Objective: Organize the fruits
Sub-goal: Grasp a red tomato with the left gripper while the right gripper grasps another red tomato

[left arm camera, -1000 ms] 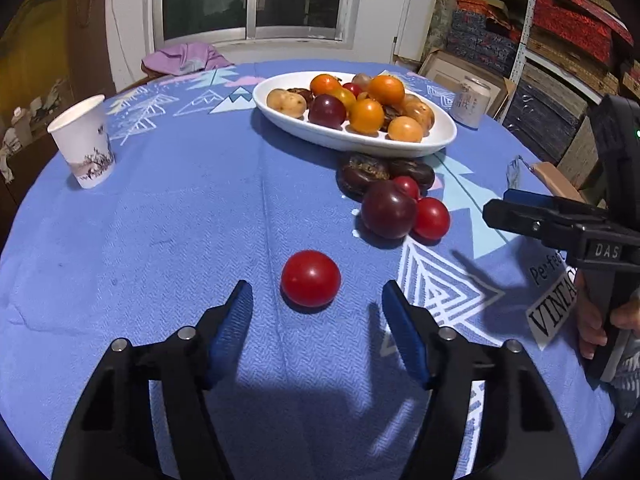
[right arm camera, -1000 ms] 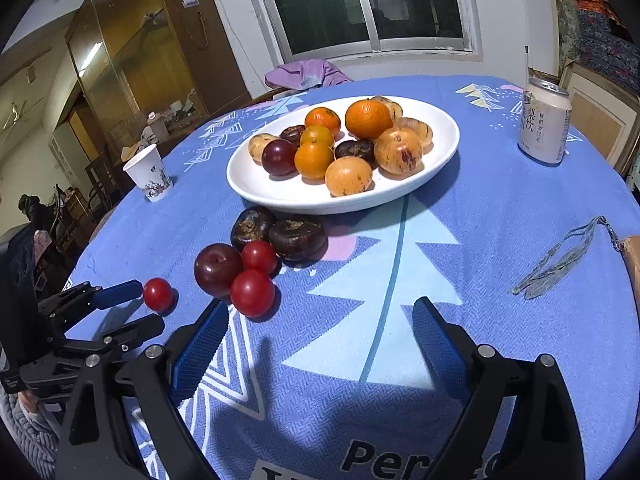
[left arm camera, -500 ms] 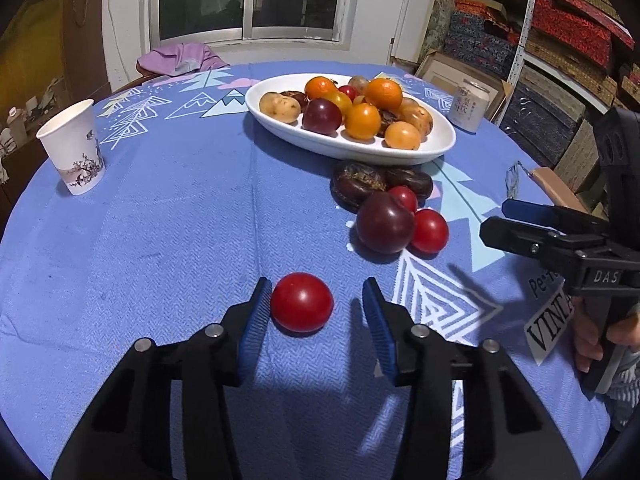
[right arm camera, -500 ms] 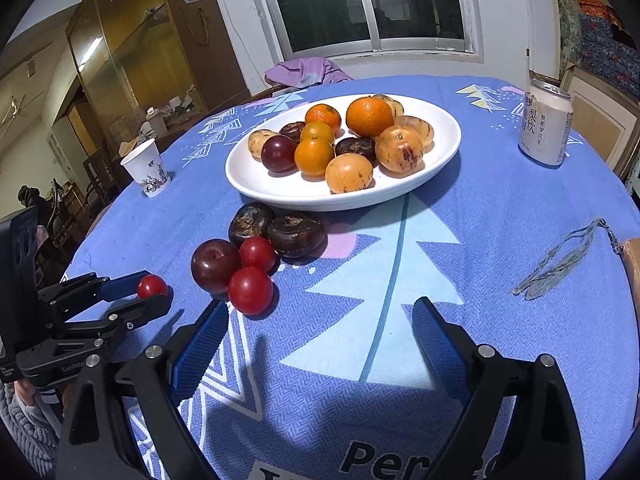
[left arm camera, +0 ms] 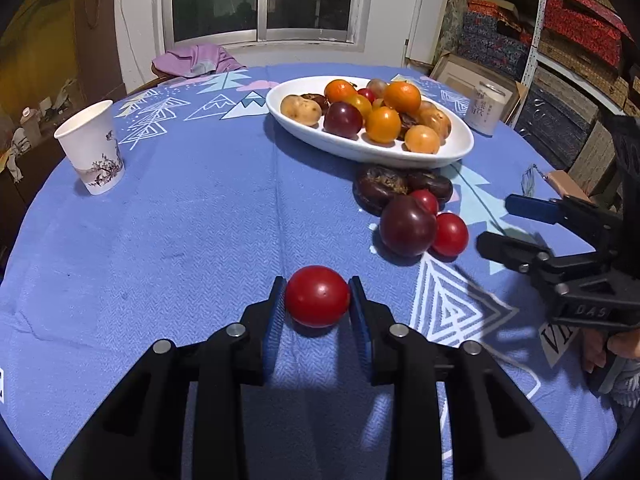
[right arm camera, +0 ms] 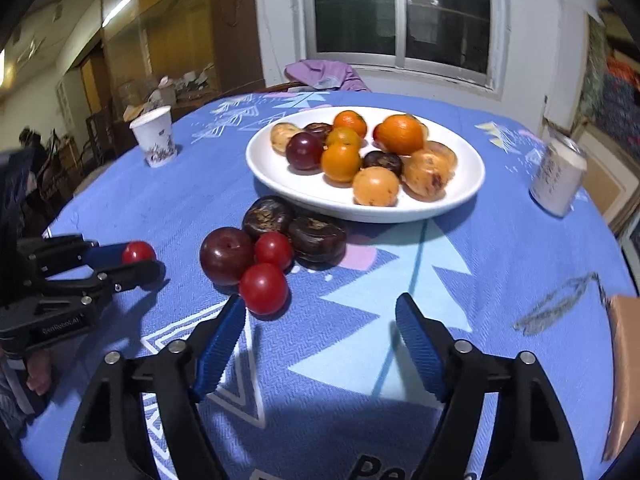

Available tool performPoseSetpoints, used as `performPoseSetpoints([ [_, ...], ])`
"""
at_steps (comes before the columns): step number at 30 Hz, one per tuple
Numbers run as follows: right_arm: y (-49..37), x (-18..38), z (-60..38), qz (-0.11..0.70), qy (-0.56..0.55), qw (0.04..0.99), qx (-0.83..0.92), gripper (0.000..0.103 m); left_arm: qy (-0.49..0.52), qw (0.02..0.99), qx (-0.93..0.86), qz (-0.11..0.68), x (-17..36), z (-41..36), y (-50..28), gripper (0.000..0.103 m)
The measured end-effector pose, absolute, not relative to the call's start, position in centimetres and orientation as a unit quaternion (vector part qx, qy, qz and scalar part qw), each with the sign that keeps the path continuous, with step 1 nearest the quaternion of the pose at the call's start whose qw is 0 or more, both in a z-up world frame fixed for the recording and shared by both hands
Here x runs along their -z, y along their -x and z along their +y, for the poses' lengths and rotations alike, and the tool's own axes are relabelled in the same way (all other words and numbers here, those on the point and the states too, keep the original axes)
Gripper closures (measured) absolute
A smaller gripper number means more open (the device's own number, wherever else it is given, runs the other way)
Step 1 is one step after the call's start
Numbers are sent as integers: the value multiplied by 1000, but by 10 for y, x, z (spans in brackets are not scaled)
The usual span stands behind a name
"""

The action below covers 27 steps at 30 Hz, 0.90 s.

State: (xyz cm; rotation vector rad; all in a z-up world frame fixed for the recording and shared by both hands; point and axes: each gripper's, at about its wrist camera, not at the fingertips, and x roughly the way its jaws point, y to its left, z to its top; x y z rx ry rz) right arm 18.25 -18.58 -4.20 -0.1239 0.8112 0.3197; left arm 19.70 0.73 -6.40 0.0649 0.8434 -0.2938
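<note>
A white oval dish (right arm camera: 460,196) sits upper centre in the right wrist view, heaped with fruit: about four oranges (right arm camera: 400,134), two or three tan speckled fruits (right arm camera: 375,186), one plum (right arm camera: 304,151), two dark wrinkled fruits (right arm camera: 383,162) and a pale round one at the far left edge; the pile hides part of the count. A paper cup (right arm camera: 154,142) printed with a branch motif stands at upper left, its inside not visible. A pale can (right arm camera: 558,178) with dark characters too blurred to read stands at the right edge. On the blue cloth (left arm camera: 180,220) below the dish lies a cluster of five loose fruits: two dark wrinkled ones (right arm camera: 316,238), one large plum (right arm camera: 226,255) and two small tomatoes (right arm camera: 264,289). A third tomato (left arm camera: 317,296) lies apart, centre of the left wrist view, clamped between the blue pads of the left gripper (left arm camera: 317,300), whose jaws have just finished closing on it. The right gripper (right arm camera: 320,336) has its jaws apart with nothing between them, having just been narrowing; its left pad is just beside the nearest cluster tomato. Its body reads "DAS" in the left wrist view; the left gripper's body reads roughly "GenRobot.AI". Cloth lettering starts "Pe" at bottom centre and "VI" at lower right of the left wrist view.
</note>
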Motion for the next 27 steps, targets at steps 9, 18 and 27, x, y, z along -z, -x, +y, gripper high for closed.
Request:
performPoseSetpoints([
  [9, -198, 48, -155, 407, 99, 892, -169, 47, -30, 897, 147, 417, 68, 7, -198, 72],
  [18, -204, 56, -144, 427, 103, 880, -183, 69, -29, 895, 144, 421, 70, 7, -200, 72],
  [27, -197, 49, -154, 415, 71, 886, -195, 73, -38, 902, 137, 407, 65, 5, -195, 72],
])
